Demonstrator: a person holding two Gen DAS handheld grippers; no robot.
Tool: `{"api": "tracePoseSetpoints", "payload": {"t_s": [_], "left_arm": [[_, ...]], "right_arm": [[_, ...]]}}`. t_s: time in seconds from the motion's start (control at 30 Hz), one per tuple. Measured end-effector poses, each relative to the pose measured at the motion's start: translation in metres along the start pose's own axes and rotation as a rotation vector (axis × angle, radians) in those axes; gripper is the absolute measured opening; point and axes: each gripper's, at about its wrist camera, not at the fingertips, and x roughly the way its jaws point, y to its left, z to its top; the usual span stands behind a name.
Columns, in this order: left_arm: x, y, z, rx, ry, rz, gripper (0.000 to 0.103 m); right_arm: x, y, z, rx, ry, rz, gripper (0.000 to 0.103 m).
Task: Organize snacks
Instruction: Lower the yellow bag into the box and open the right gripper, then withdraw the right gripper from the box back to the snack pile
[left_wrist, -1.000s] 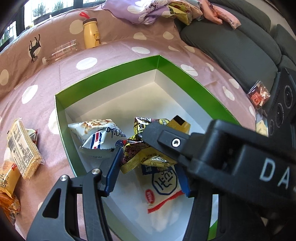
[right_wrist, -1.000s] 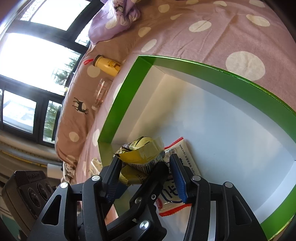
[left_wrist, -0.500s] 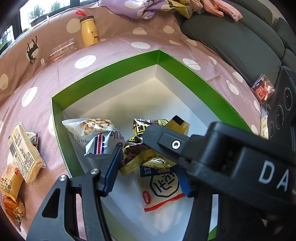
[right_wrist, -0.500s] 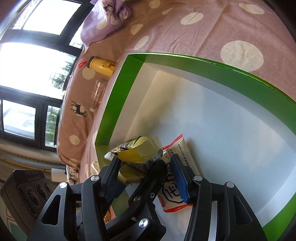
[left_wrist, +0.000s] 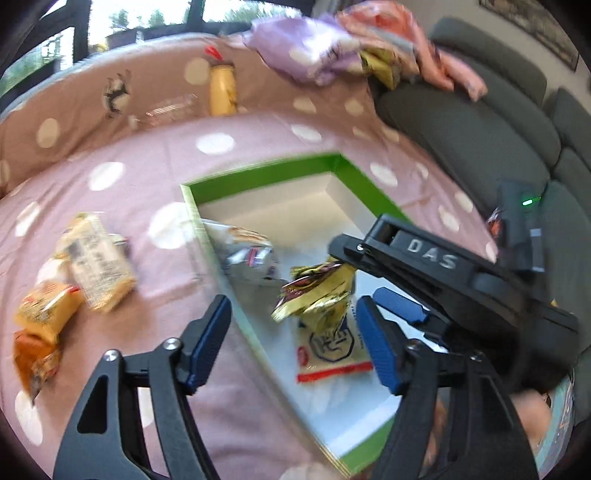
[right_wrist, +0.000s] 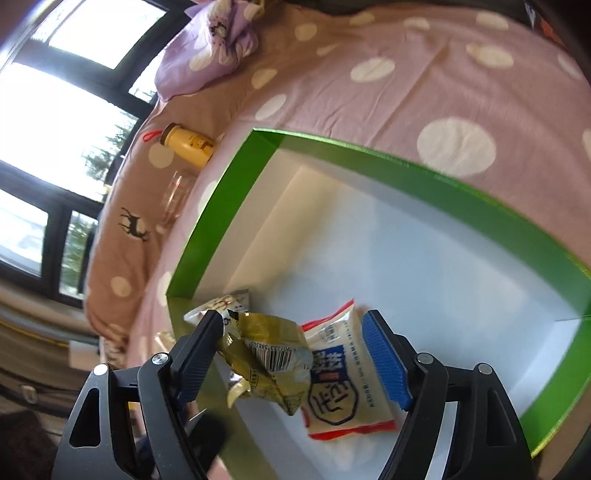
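Observation:
A green box (left_wrist: 258, 172) with a white inside (right_wrist: 424, 258) lies on a pink dotted bed cover. In it lie a white and blue packet (right_wrist: 343, 384), a crumpled gold packet (right_wrist: 269, 362) resting partly on it, and a white packet with a blue and red print (left_wrist: 247, 254). The gold packet shows in the left wrist view (left_wrist: 317, 295) too. My left gripper (left_wrist: 291, 339) is open and empty above the box's near left wall. My right gripper (right_wrist: 295, 362) is open around the gold packet, with its jaws apart from it.
Outside the box on the left lie a wafer packet (left_wrist: 99, 258) and orange snack packets (left_wrist: 44, 314). A yellow bottle (right_wrist: 188, 146) and a clear bottle (right_wrist: 177, 195) lie by the window. A grey sofa (left_wrist: 461, 140) with crumpled cloth (left_wrist: 314, 48) stands at the back right.
My right gripper has opened and let the gold packet fall into the box. My left gripper has pulled back and to the left, away from the packets.

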Motion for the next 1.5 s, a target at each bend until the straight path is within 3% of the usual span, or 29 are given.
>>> {"api": "tracePoseSetpoints", "payload": {"t_s": [0.2, 0.3, 0.4, 0.5, 0.67, 0.77, 1.17, 1.33, 1.5], "left_arm": [[-0.065, 0.043, -0.021, -0.096, -0.12, 0.065, 0.089], [-0.094, 0.075, -0.039, -0.204, -0.166, 0.112, 0.093], [-0.113, 0.102, -0.062, -0.277, -0.187, 0.182, 0.093], [-0.121, 0.118, -0.074, -0.277, -0.209, 0.265, 0.093], [-0.126, 0.158, -0.084, -0.349, -0.262, 0.23, 0.093], [-0.127, 0.175, -0.092, -0.399, -0.266, 0.196, 0.093], [-0.129, 0.223, -0.111, -0.567, -0.25, 0.295, 0.093], [-0.124, 0.236, -0.115, -0.617, -0.234, 0.231, 0.093], [-0.12, 0.242, -0.115, -0.642, -0.198, 0.249, 0.093]], "right_arm": [[-0.016, 0.024, -0.008, -0.128, -0.076, -0.063, 0.078], [-0.027, 0.041, -0.014, -0.205, -0.147, -0.112, 0.08], [-0.038, 0.056, -0.024, -0.26, -0.191, -0.099, 0.085], [-0.044, 0.074, -0.036, -0.315, -0.211, -0.069, 0.086], [-0.042, 0.107, -0.062, -0.421, -0.227, -0.023, 0.088], [-0.034, 0.123, -0.076, -0.486, -0.213, -0.026, 0.088], [0.011, 0.167, -0.124, -0.601, -0.048, -0.04, 0.088], [0.026, 0.186, -0.14, -0.655, 0.024, -0.03, 0.088], [0.037, 0.219, -0.153, -0.699, 0.125, 0.048, 0.088]]}}
